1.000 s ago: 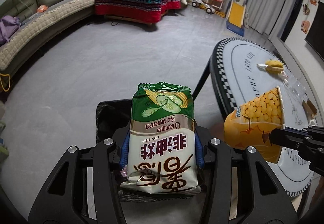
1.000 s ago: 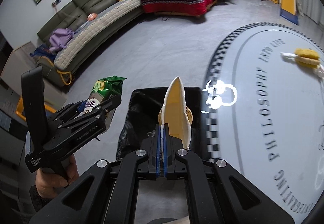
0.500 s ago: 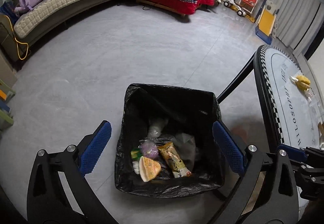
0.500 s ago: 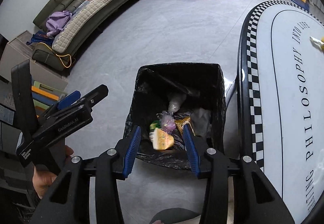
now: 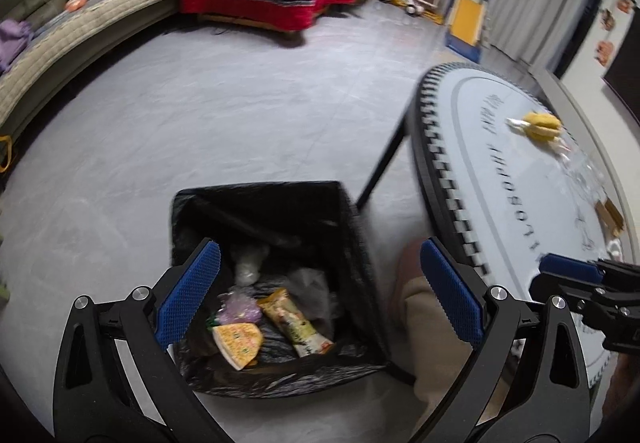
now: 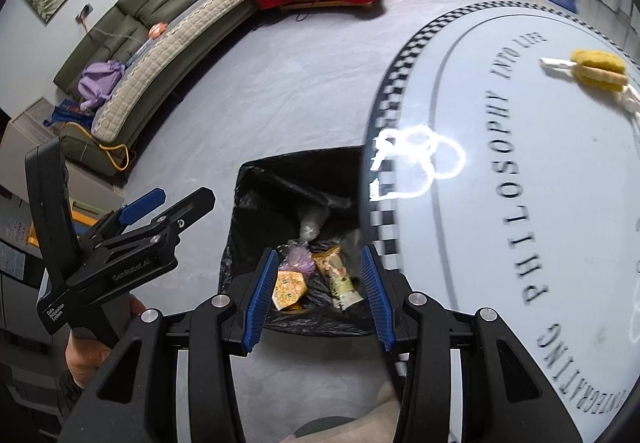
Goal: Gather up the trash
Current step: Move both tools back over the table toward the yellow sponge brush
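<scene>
- Left wrist: left gripper (image 5: 318, 293) jaws wide apart, nothing between them, over the bin (image 5: 256, 195).
- Bin has a black liner; inside lie a yellow cup (image 5: 238, 339), a snack bar wrapper (image 5: 294, 321), a purple wad (image 5: 238, 309) and some clear plastic.
- Table (image 5: 472, 147) just right of the bin; yellow sponge (image 5: 542, 125) at its far side, small brown scraps (image 5: 610, 217) nearer. Blurred, so scraps can't be identified.
- Right gripper (image 5: 560, 271) seen at the right edge, over the table rim.
- Right wrist: right gripper (image 6: 318, 299) jaws part-way apart, empty, aimed down into the bin (image 6: 296, 167).
- Left gripper (image 6: 160, 201) to the left, held by a hand (image 6: 86, 357), fingers spread, empty.
- Sponge (image 6: 598, 69) far across the table (image 6: 500, 227), well apart from both grippers.
- Risk: sponge sits near the far rim, so a careless reach could push it off.
- Risk: clear plastic on the table is hard to see; jaws may close on nothing.
- Risk: bin stands tight against the table leg; a swing back could clip the rim or snag the liner.
</scene>
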{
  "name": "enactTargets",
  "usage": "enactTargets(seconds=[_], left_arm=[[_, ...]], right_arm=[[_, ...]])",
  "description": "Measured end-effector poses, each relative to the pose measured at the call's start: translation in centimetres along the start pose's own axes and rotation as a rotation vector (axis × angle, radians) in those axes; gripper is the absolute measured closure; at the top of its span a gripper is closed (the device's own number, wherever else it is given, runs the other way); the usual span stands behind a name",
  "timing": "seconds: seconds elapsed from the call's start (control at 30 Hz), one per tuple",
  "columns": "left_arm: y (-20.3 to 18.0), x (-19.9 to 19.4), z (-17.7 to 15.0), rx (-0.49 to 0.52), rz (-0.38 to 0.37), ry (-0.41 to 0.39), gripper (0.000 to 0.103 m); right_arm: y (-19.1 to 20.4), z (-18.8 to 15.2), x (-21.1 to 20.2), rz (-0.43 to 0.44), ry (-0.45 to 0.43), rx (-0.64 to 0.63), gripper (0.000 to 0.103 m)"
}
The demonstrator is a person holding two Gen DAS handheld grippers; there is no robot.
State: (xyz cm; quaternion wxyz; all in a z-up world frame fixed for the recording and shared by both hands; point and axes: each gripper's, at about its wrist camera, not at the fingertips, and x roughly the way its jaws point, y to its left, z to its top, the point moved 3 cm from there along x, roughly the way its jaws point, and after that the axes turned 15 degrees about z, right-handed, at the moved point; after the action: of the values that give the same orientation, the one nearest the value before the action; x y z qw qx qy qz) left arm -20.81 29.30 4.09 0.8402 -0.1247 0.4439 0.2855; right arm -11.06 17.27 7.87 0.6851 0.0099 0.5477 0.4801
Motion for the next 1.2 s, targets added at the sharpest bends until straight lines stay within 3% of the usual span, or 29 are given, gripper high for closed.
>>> enactTargets(seconds=[0.37,0.63,0.87,1.2], left_arm=[[-12.8,-0.6,3.7,0.182,-0.12,-0.032,0.006],[-21.7,0.5,6.4,0.299,-0.194,-0.037,0.006],[-28.6,2.1,9.3,0.355,-0.219,-0.079,0.006],[-35.7,6.3,12.3,0.444,-0.232,-0.059,0.006]], right_arm=[[-9.9,1.5,-8.2,-0.075,-0.113,0.126,0.058],[-16.8,3.7,-12.0,-0.136,-0.162,0.205,0.058],[-23.4,5.8,-14.4,-0.197,-0.199,0.274,0.058],[-32.3,10.1,-16.4,-0.263,-0.234,0.424,0.058]])
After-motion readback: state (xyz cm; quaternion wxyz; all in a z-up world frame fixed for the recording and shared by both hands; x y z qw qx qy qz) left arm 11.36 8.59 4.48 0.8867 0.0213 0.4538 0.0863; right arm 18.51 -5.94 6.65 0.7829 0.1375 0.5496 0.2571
